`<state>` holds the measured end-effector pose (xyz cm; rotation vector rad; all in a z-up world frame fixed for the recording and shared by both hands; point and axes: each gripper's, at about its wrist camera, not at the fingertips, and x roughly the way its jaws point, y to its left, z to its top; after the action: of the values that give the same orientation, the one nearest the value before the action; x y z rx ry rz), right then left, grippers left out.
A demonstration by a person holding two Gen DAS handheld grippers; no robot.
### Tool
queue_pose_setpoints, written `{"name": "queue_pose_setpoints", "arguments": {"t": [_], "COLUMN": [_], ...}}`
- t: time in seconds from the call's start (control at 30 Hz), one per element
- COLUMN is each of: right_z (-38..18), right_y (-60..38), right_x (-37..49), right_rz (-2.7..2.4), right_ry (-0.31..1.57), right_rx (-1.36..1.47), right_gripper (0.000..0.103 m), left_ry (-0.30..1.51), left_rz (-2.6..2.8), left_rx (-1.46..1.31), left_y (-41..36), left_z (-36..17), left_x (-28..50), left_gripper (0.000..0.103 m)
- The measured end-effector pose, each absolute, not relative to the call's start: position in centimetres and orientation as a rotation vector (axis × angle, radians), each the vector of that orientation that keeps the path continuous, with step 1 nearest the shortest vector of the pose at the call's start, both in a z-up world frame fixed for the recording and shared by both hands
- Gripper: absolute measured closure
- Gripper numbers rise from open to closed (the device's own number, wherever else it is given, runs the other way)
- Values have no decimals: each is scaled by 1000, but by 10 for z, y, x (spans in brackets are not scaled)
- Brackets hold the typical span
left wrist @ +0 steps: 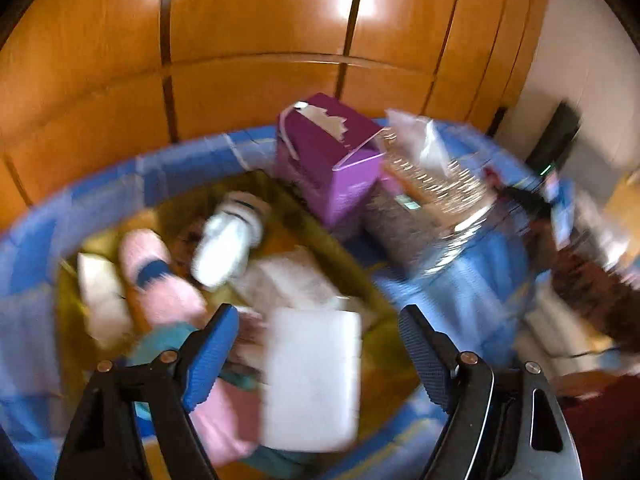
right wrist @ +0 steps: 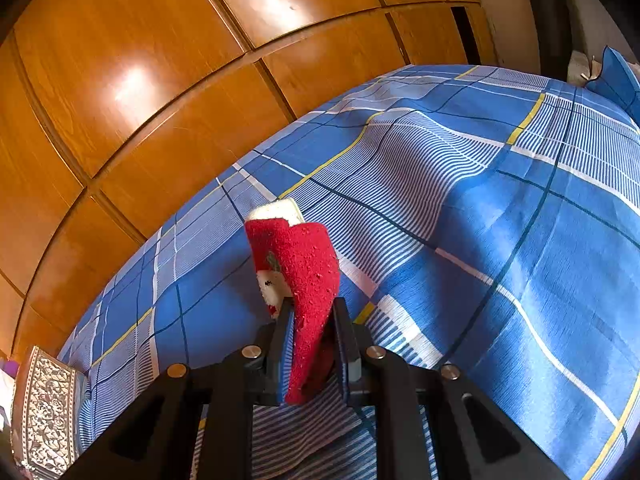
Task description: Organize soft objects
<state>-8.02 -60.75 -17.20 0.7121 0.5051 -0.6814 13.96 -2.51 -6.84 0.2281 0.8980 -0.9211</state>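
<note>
The left wrist view is blurred. My left gripper (left wrist: 316,314) is open above a yellow-olive bin (left wrist: 320,236) on the blue plaid bed. A white flat pack (left wrist: 312,376) shows between the blue pads, touching neither of them. Inside the bin lie a rolled white sock (left wrist: 228,240), a pink sock with a blue band (left wrist: 154,276), a white bundle (left wrist: 100,296), and pale folded cloth (left wrist: 288,280). In the right wrist view, my right gripper (right wrist: 313,306) is shut on a red sock (right wrist: 308,280) with a white cuff, held up over the bedspread (right wrist: 480,220).
A purple carton (left wrist: 332,160), a clear plastic bag (left wrist: 416,140) and a patterned silver box (left wrist: 424,216) stand behind the bin. The same kind of patterned box (right wrist: 44,408) sits at the bed's left edge. A wooden wardrobe (right wrist: 160,80) rises close behind the bed.
</note>
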Motion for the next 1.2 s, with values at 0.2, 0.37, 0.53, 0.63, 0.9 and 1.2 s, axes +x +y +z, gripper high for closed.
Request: {"name": "queue_pose_setpoints", "arguments": {"t": [0.2,0.37,0.53,0.63,0.9,1.2], "right_z": [-172,-172,-172,-172,-172,-173], "right_y": [-607,-608,-608,-607,-608,-609], "right_x": [-80,-80,-80,-80,-81,-81], "right_rz": [-682,-681,-679,-679,-678,-672], "right_ry": [506,505,504,504,503,502], "right_rx": [712,713,715,716,717,721], "right_gripper": [88,88,88,87,87,87], "left_ry": [1005,1107,983,961,916,1031], "left_rz": [-1020,-1206,-1038,-913,-896,-777], "left_rx": [257,160,131,103,-46,-167], "left_y": [-48,-64,-49,-38,-21,3], "left_z": [-88,-96,-80,-77,-67,-90], "left_x": [130,124,131,146,153,187], "left_gripper": [21,19,14,13,13,4]}}
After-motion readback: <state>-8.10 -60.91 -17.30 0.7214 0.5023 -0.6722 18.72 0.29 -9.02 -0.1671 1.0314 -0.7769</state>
